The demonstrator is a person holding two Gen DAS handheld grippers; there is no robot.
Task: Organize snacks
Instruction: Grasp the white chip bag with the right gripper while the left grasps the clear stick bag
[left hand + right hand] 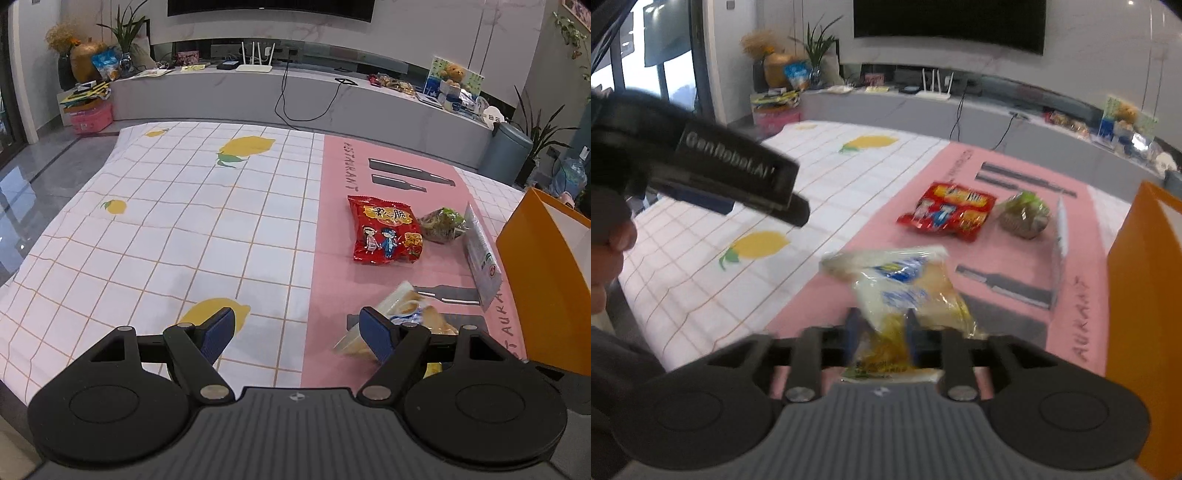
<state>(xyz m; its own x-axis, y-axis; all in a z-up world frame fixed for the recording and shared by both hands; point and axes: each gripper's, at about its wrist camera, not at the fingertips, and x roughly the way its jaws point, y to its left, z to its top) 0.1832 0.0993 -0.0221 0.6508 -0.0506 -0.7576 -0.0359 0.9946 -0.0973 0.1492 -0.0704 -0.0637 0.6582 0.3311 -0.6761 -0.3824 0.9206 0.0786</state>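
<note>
— Yellow bread packet (pixel 905 291) sits between the right claw (pixel 882 332) fingers, part-closed round it, beside the orange box (pixel 1145 295).
— And the left claw (pixel 299 332)?
— Wide open, empty. Next, I'd guess: lift it into that box.

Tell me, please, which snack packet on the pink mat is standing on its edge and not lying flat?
The silver-white packet beside the orange box. It stands upright on its edge, while the red packet and the green-brown packet lie flat.
</note>
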